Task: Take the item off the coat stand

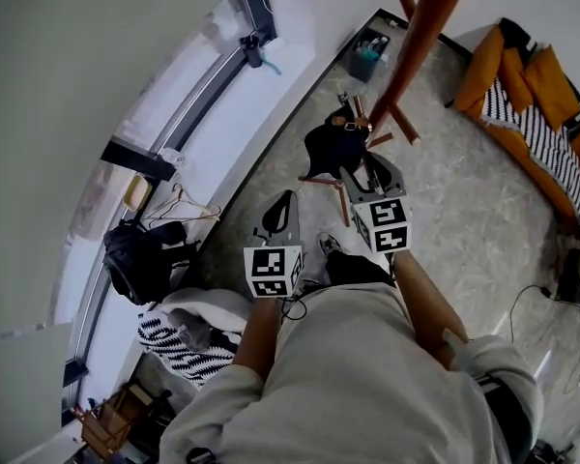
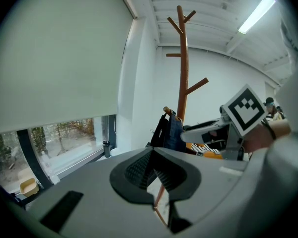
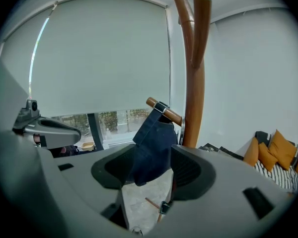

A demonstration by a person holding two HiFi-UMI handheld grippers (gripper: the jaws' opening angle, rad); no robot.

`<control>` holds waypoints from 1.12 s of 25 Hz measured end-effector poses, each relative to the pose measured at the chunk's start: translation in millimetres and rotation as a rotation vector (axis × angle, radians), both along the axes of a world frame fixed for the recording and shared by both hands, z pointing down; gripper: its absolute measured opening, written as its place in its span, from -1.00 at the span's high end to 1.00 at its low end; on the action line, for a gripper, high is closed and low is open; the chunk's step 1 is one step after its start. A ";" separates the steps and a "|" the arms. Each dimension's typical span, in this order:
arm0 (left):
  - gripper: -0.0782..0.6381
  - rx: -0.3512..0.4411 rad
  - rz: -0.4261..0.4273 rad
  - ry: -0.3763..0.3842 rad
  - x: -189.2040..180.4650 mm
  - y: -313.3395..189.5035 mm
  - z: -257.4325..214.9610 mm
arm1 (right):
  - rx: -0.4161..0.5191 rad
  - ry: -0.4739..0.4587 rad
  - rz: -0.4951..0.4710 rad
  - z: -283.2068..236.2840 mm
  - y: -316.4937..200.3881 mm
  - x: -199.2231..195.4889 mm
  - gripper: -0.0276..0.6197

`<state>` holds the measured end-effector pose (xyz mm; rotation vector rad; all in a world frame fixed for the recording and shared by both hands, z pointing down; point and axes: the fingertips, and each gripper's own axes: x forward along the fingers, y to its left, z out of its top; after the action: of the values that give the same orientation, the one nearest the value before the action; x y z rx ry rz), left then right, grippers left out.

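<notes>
A dark blue cap (image 1: 331, 145) hangs by its back strap from a low peg (image 3: 164, 110) of the wooden coat stand (image 1: 420, 37). My right gripper (image 1: 356, 174) is up against it. In the right gripper view the cap (image 3: 154, 143) hangs between the jaws of the right gripper (image 3: 150, 170), which stand wide and open with the pads off the cloth. My left gripper (image 1: 282, 206) is held lower and to the left, away from the stand, jaws together and nothing in them. The left gripper view shows the stand (image 2: 183, 68) and the cap (image 2: 169, 130) ahead.
Along the window wall at left lie a black bag (image 1: 140, 259), wire hangers (image 1: 179, 206) and striped cloth (image 1: 179, 346). A bin (image 1: 367, 56) stands near the stand's foot. Orange cushions on a striped sofa (image 1: 527, 95) are at right, with cables (image 1: 532, 298) on the floor.
</notes>
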<state>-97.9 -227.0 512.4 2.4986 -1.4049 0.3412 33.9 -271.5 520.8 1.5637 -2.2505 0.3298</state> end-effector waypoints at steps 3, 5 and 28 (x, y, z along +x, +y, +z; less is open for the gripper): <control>0.75 0.001 -0.012 -0.006 -3.7 -5.5 -1.9 | -0.037 -0.005 -0.006 9.1 -8.7 2.0 0.27; 0.75 0.002 -0.022 -0.009 -7.4 -8.3 -3.2 | -0.063 0.000 -0.013 14.4 -14.1 2.8 0.27; 0.75 0.006 -0.047 -0.007 -15.0 -6.7 -1.4 | -0.031 0.052 -0.048 4.4 -13.7 2.0 0.89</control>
<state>-112.9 -233.6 511.0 2.4675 -1.4663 0.3364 35.9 -285.2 525.2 1.4828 -2.2293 0.3053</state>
